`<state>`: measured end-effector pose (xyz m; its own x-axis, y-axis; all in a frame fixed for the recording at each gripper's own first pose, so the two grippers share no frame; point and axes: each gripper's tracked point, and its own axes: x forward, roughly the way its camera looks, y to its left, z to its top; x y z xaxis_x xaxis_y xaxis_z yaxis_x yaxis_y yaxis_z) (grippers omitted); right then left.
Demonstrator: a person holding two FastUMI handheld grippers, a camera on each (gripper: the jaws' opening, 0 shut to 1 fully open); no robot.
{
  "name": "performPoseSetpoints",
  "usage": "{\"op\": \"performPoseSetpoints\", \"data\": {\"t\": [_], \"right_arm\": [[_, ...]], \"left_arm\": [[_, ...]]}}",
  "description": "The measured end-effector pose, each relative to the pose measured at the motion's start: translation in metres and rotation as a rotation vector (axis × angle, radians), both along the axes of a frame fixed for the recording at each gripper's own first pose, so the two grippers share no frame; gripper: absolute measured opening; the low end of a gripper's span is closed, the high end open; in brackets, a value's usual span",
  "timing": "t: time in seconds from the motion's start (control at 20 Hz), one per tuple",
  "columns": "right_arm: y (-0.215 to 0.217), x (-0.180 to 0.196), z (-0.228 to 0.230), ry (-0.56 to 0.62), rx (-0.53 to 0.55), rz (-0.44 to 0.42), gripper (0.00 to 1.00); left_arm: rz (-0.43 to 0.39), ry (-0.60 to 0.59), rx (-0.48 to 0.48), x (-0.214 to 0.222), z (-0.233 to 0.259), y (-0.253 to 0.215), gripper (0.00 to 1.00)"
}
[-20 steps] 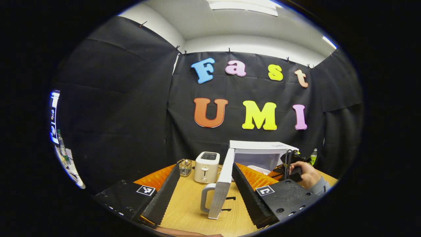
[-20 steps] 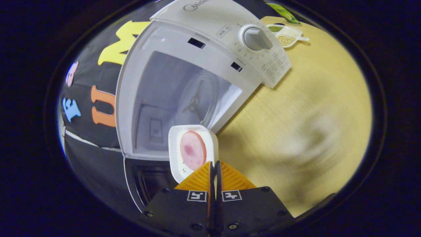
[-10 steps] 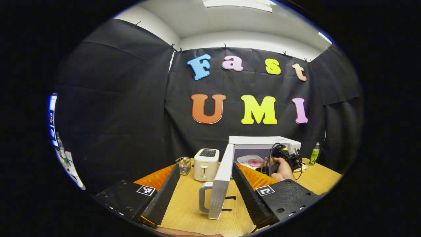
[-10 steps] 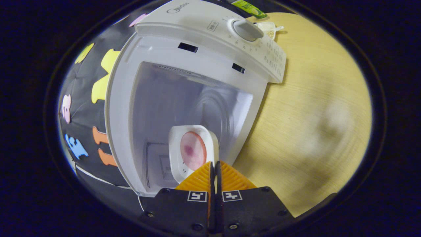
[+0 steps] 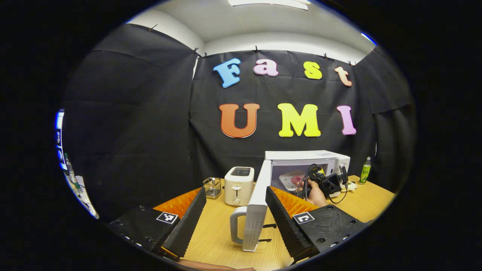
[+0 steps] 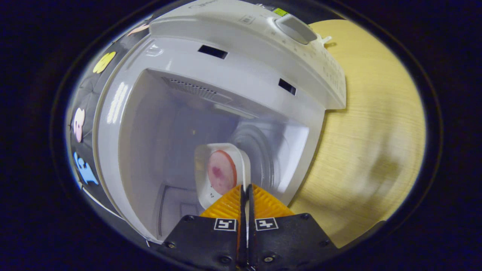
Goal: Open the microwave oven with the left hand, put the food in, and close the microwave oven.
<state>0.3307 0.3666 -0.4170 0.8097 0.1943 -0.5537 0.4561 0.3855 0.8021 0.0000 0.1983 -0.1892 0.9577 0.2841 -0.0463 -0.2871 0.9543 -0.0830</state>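
- Left gripper view, far left: a small wire basket on the table, with a toaster just right of it.
- Left gripper: fingers wide apart, nothing clamped. They straddle the open door, one on each side; can't tell if either touches it.
- The door stands edge-on to the camera with its handle on the left face, swung out toward the near side.
- Microwave sits far right of centre and its cavity is open.
- In the same view a hand holds the right gripper at the cavity mouth, with the plate partly visible inside.
- A bottle stands at the far right of the table, near the microwave.
- Right gripper view: the camera is rolled, so the microwave looks tipped on its side.
- Right gripper: fingers pressed together on the near rim of the plate, with only a thin slit between them.
- The plate is white, square with rounded corners, and extends straight ahead of the fingertips.
- Food: a round pink slice with a darker centre, lying on the plate just beyond the fingertips.
- The plate and food are inside the cavity, in front of the glass turntable. Can't tell if the plate touches it.
- Knob on the control panel, right of the cavity, with bare table beyond it.
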Motion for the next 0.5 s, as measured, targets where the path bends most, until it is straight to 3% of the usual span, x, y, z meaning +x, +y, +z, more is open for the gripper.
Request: {"op": "performPoseSetpoints", "data": {"t": [0.05,0.1,0.15,0.25,0.3,0.4,0.45,0.5], "right_arm": [[-0.003,0.002,0.0,-0.011,0.011,-0.013,0.06],[-0.002,0.004,-0.001,-0.016,0.013,-0.02,0.07],[-0.003,0.004,0.0,-0.017,0.007,-0.02,0.08],[-0.002,0.005,0.001,-0.042,-0.02,-0.004,0.1],[-0.003,0.006,0.002,-0.056,-0.036,-0.003,0.11],[-0.001,0.004,0.004,-0.08,-0.038,0.024,0.14],[0.003,0.002,0.008,-0.089,-0.022,0.048,0.05],[0.005,-0.002,0.013,-0.1,-0.036,0.072,0.12]], "left_arm": [[-0.004,-0.003,-0.003,-0.002,0.001,-0.001,0.95],[-0.011,-0.007,-0.008,-0.002,0.001,-0.002,0.95],[-0.025,-0.008,-0.02,-0.002,0.001,-0.005,0.84],[-0.041,-0.016,-0.04,-0.004,0.003,-0.008,0.84],[-0.041,-0.018,-0.04,-0.005,0.003,-0.007,0.95],[-0.027,-0.013,-0.033,-0.01,0.002,-0.004,0.95],[-0.025,-0.012,-0.031,-0.012,0.002,-0.002,0.95],[-0.019,-0.011,-0.033,-0.015,0.002,-0.002,0.95]]}}
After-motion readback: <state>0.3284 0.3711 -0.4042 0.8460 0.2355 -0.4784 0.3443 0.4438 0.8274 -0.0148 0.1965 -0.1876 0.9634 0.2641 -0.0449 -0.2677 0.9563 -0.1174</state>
